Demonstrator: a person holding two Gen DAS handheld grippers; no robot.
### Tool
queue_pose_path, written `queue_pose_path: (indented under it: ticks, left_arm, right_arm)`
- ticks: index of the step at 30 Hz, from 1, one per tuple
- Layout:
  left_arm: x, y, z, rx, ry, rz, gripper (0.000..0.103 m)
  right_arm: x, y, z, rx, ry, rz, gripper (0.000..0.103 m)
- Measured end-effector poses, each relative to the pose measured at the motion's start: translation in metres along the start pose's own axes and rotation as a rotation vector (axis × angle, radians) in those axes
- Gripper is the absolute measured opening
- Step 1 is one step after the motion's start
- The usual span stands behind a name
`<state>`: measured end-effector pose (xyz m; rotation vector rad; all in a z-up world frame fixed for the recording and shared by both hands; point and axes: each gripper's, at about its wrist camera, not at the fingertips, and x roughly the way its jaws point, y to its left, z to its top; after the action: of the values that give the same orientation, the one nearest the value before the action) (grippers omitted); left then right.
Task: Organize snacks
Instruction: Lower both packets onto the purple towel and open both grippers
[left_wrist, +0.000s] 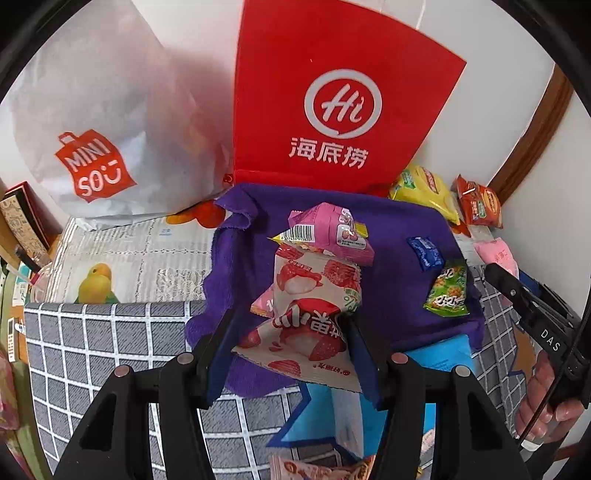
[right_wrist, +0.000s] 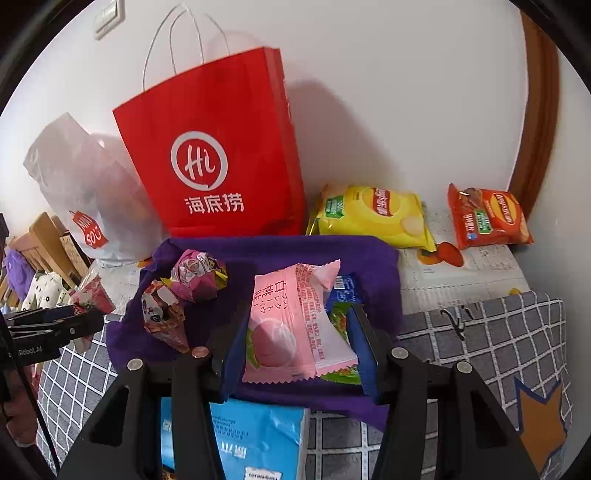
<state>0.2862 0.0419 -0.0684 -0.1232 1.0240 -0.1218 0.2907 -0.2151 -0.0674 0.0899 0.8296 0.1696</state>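
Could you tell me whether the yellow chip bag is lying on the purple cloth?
No, the yellow chip bag lies beyond the purple cloth, beside the red paper bag.

Table under grey checked cloth (right_wrist: 517, 332) and newspaper (left_wrist: 147, 254); purple towel (right_wrist: 288, 254), red paper bag (right_wrist: 218, 155), crisp packets (right_wrist: 373, 218).

Purple cloth (right_wrist: 266, 254): soft, matt terry, napped surface. Behind it, red bag (right_wrist: 218, 147) was smooth matt paper; white bag (left_wrist: 110, 110) left of it was crinkled and matt. Snack packets (left_wrist: 314, 295) on the cloth were glossy plastic film, as were the yellow chip bag (right_wrist: 373, 214) beyond it. Gripper fingers (right_wrist: 236, 354) looked matt black plastic with blue pads
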Motion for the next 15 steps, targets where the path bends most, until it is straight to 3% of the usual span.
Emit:
queue_pose_path:
  ticks: [15]
  left_arm:
    - [0.036, 0.011, 0.009, -0.009, 0.027, -0.021, 0.055]
  right_arm:
    - [0.048, 0.012, 0.002, -0.027, 0.062, 0.003, 0.052]
